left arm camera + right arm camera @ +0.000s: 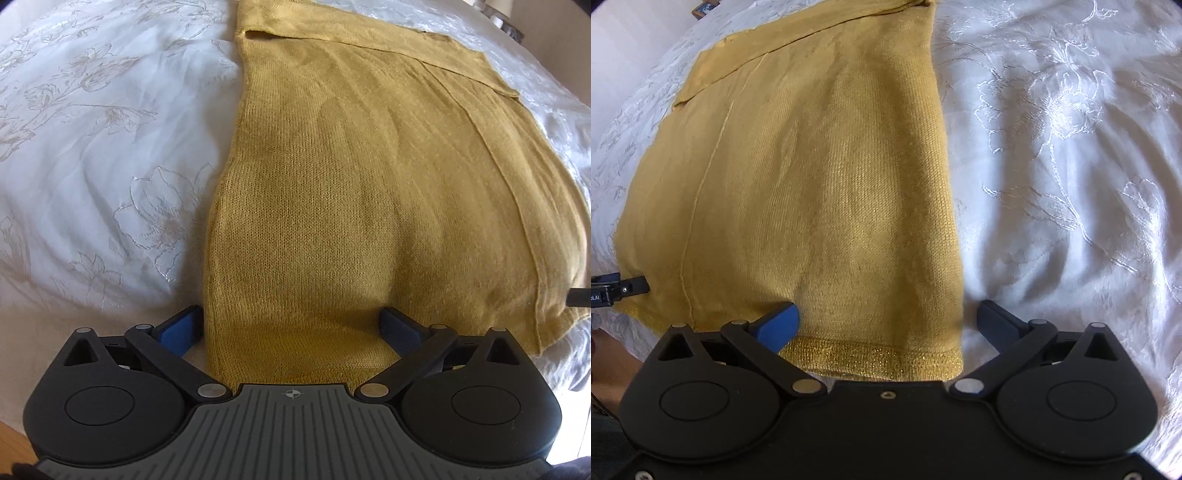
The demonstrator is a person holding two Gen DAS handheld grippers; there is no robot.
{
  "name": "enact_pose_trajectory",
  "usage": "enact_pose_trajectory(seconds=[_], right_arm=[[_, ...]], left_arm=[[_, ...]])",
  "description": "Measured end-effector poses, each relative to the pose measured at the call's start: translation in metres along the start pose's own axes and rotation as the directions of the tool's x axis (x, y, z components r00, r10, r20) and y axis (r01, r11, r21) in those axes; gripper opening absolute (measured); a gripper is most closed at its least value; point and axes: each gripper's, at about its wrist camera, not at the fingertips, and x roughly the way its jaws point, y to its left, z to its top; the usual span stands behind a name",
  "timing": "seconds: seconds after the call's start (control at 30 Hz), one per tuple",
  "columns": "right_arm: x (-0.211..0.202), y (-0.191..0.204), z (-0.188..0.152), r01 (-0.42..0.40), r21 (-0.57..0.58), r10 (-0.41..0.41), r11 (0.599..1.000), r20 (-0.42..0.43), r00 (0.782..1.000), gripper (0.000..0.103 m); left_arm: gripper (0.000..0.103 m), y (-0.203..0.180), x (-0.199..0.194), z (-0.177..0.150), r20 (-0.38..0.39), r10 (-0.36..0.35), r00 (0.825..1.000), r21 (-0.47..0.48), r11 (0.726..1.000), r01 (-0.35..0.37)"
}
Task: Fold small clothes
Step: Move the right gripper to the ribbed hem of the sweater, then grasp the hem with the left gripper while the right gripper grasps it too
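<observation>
White floral-embroidered bedspread (pixel 92 166) carries a mustard-yellow knitted garment (pixel 351 166), long axis running away from both cameras, far end cut off. Left gripper (pixel 291 325) and right gripper (pixel 888 319) spread wide over its near hem, gripping nothing.

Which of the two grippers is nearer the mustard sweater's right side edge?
Right. The right gripper straddles that edge of the mustard sweater, open; the left gripper straddles the opposite edge.

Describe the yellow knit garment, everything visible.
The mustard-yellow knit garment lies flat on the white floral bedspread, apparently already folded lengthwise into a long panel. Fine knit, with a glittery ribbed hem nearest the cameras and seam lines along one side. The open left gripper and open right gripper straddle its near corners; neither has clamped it yet.
</observation>
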Motion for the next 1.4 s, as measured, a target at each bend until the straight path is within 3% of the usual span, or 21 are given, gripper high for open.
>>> enact_pose_trajectory(seconds=[0.23,0.3,0.37,0.4,0.43,0.47,0.5,0.6,0.67,1.03,1.4], right_arm=[[-0.003,-0.007,0.006,-0.031,0.052,0.032,0.998,-0.027,0.999,0.103],[-0.006,-0.013,0.011,-0.038,0.081,0.04,0.996,-0.027,0.999,0.098],[-0.013,-0.018,0.012,-0.03,0.099,0.031,0.995,-0.014,0.999,0.087],[-0.017,-0.02,0.011,-0.047,0.106,0.048,0.993,-0.004,0.999,0.074],[-0.02,-0.023,0.01,-0.083,0.121,0.084,0.989,-0.002,0.996,0.056],[-0.022,-0.025,0.009,-0.122,0.143,0.124,0.982,-0.006,0.992,0.046],[-0.024,-0.026,0.008,-0.149,0.158,0.151,0.976,-0.004,0.989,0.033],[-0.033,-0.02,0.008,-0.173,0.15,0.173,0.973,0.014,0.985,0.025],[-0.041,-0.02,0.009,-0.209,0.169,0.204,0.963,0.046,0.978,0.019],[-0.1,-0.034,0.034,-0.303,0.247,0.231,0.92,0.283,0.931,0.015],[-0.099,-0.026,0.096,-0.319,0.292,0.197,0.902,0.379,0.904,0.015]], left_arm=[[0.102,-0.003,0.001,0.005,-0.045,-0.006,0.999,-0.005,1.0,0.006],[0.092,-0.001,-0.003,0.008,-0.043,-0.012,0.999,0.002,1.0,0.012],[0.067,0.001,-0.01,0.007,-0.026,-0.017,1.0,-0.001,1.0,0.017],[0.058,0.002,-0.013,0.006,-0.021,-0.027,0.999,-0.008,1.0,0.027],[0.039,0.004,-0.016,0.004,-0.02,-0.043,0.999,-0.022,0.999,0.042],[0.023,0.006,-0.018,0.003,-0.024,-0.056,0.998,-0.036,0.998,0.055],[0.018,0.007,-0.022,0.0,-0.028,-0.072,0.997,-0.051,0.996,0.071],[0.009,0.007,-0.03,0.0,-0.026,-0.077,0.997,-0.062,0.995,0.075],[0.007,0.008,-0.037,0.002,-0.015,-0.081,0.997,-0.076,0.994,0.08],[0.006,0.021,-0.099,0.046,0.211,-0.129,0.969,-0.194,0.966,0.17],[0.006,0.028,-0.109,0.114,0.344,-0.145,0.928,-0.193,0.956,0.222]])
